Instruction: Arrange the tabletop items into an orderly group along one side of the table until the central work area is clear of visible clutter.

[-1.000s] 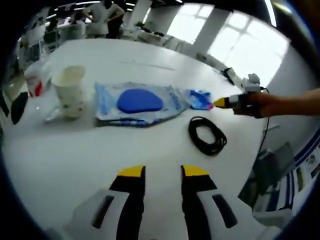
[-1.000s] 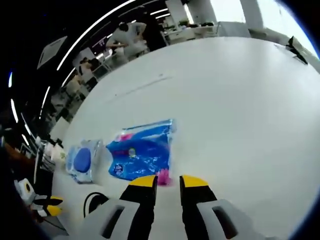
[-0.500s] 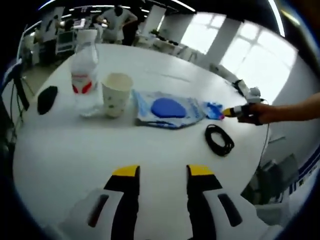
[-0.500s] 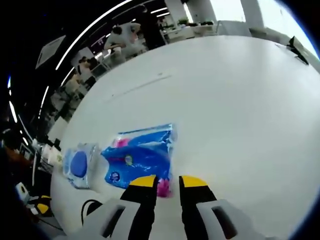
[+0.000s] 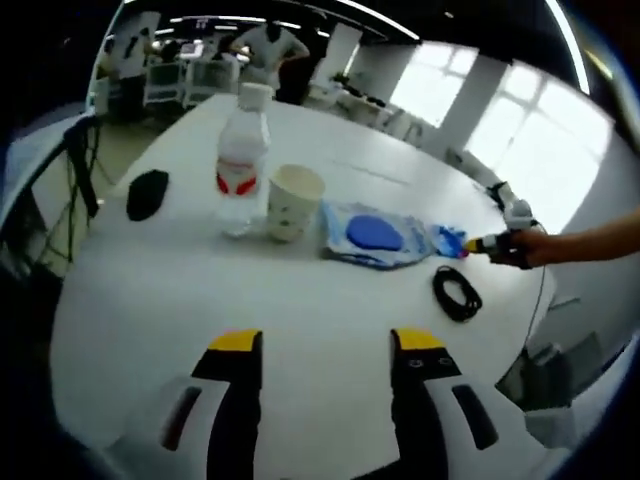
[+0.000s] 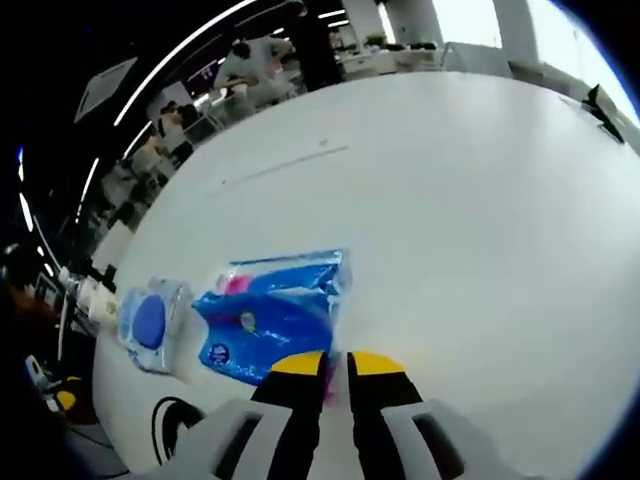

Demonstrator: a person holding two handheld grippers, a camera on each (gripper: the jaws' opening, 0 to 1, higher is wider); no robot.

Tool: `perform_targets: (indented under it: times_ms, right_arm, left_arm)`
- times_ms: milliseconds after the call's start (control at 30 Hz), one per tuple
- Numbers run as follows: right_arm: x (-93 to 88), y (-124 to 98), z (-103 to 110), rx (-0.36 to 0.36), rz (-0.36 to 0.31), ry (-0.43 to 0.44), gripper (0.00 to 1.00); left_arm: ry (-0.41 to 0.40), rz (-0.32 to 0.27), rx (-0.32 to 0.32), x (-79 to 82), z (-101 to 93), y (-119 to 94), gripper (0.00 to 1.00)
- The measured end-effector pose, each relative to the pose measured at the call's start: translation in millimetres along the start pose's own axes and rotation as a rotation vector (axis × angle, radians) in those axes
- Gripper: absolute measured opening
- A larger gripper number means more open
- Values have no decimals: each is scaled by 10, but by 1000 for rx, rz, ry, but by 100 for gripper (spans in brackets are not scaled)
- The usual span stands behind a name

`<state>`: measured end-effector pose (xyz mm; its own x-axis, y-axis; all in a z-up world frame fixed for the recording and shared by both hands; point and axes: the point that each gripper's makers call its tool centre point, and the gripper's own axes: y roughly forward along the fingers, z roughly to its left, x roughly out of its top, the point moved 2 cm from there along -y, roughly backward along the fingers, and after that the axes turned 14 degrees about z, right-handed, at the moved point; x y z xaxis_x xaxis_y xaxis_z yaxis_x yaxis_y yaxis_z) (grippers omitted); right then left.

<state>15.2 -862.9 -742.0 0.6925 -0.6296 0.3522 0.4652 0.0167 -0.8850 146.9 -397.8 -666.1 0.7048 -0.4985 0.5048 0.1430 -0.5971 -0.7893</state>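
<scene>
Your right gripper (image 6: 335, 362) has its jaws nearly together on the pink corner of the blue packet (image 6: 268, 318), and that edge grip makes sense: a flat, floppy pack offers nothing else to bite, and from the corner you can drag it rather than lift it. Your left gripper (image 5: 328, 342) hangs above bare table (image 5: 130, 290) with jaws apart and nothing between them, set back where it takes in the whole row. That row runs from the black object (image 5: 148, 193) through the water bottle (image 5: 241, 160), the paper cup (image 5: 293, 202) and the wipes pack (image 5: 375, 233) with its blue lid, to the blue packet at the far end, with the coiled black cable (image 5: 457, 294) lying just in front (it sits apart from the line, so it likely needs tidying too). Compared with a second ago, the right jaws have narrowed from clearly apart to pinching, and the left gripper has pulled back, bringing the bottle and the black object into its view.
</scene>
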Motion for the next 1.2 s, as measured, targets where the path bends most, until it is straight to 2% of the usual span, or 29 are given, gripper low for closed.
perform_targets:
  times_ms: [167,367,467,733,833,1200]
  right_arm:
    - [44,45,-24,3,-1,-20,1]
    - [-3,40,11,13,4,-59,1]
    - [-53,33,25,13,16,-94,1]
    - [-113,22,44,18,14,-81,1]
    - [-125,4,76,14,7,-74,1]
    - [-152,-69,122,32,13,-83,9]
  left_arm:
    - [15,-13,22,28,13,-44,52]
    - [-5,-17,22,23,71,-66,51]
    - [-15,-1,34,-6,139,-52,48]
    - [-38,-6,40,-52,153,-86,47]
    - [-55,-6,37,-76,246,-28,47]
    - [-33,-19,41,-69,289,-57,49]
